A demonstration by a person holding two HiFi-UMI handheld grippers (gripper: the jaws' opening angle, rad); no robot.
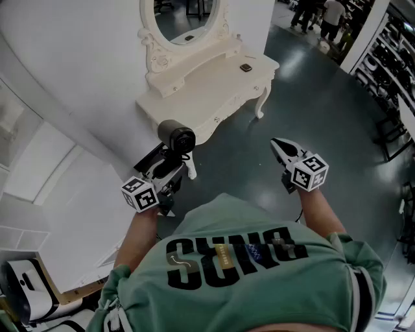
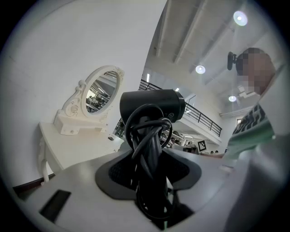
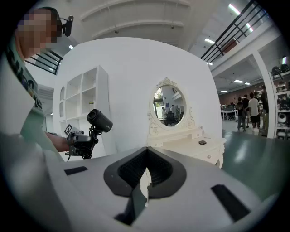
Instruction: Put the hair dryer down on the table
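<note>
A black hair dryer (image 1: 176,137) with its cord wound round the handle stands upright in my left gripper (image 1: 170,162), which is shut on the handle. In the left gripper view the dryer (image 2: 152,106) rises between the jaws with its barrel on top, and the cord loops fill the gap at the left gripper (image 2: 149,167). It is held in the air, short of the near left corner of the white dressing table (image 1: 214,84). My right gripper (image 1: 277,144) hangs over the dark floor to the right, shut and empty. The right gripper view shows the dryer (image 3: 99,120) at the left.
The table carries an oval mirror (image 1: 185,16) and a small dark object (image 1: 246,67) near its right end. A curved white wall runs behind it, with white shelves (image 3: 81,104) to the left. People (image 1: 331,13) and racks stand at the far right.
</note>
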